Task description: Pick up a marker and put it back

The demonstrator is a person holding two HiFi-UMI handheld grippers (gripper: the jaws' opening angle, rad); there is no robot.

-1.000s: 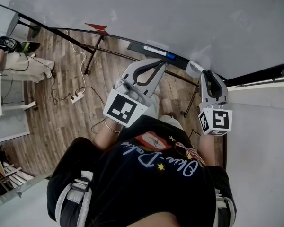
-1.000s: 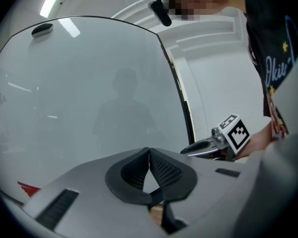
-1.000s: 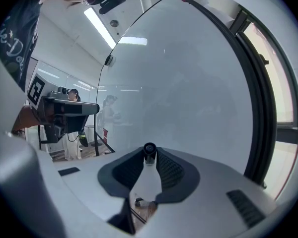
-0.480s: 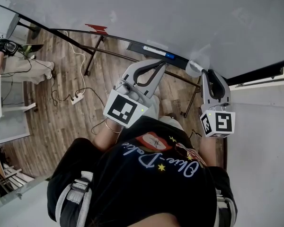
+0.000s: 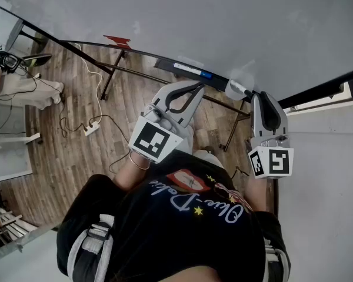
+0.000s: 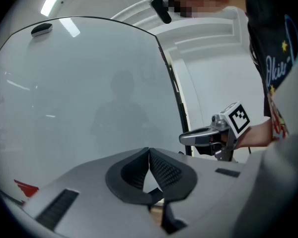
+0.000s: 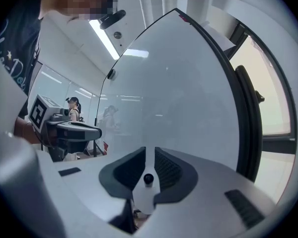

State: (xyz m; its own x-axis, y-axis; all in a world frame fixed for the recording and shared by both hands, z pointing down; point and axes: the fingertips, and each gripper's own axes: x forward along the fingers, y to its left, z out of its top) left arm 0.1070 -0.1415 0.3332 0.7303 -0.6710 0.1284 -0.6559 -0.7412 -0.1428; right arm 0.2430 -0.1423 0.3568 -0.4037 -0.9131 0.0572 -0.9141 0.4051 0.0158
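A white marker (image 7: pixel 145 185) with a dark tip sits between the pads of my right gripper (image 7: pixel 149 150), whose jaws have just been closing on it. In the head view its white end (image 5: pixel 236 89) sticks out past the right gripper (image 5: pixel 256 97), just off the right end of the whiteboard's tray (image 5: pixel 165 64). A second marker (image 5: pixel 192 71) with a blue cap lies on that tray. My left gripper (image 5: pixel 198 86) hovers below the tray, shut and empty, its pads touching (image 6: pixel 149 151).
The whiteboard (image 5: pixel 223 22) fills the area ahead, with a red patch (image 5: pixel 119 39) at its lower edge. Its stand's legs (image 5: pixel 109 75) reach onto the wooden floor, where a cable and power strip (image 5: pixel 91 125) lie. A white wall (image 5: pixel 323 175) is at the right.
My right gripper has risen a little with the marker and its jaws have narrowed. The left gripper has stayed where it was.
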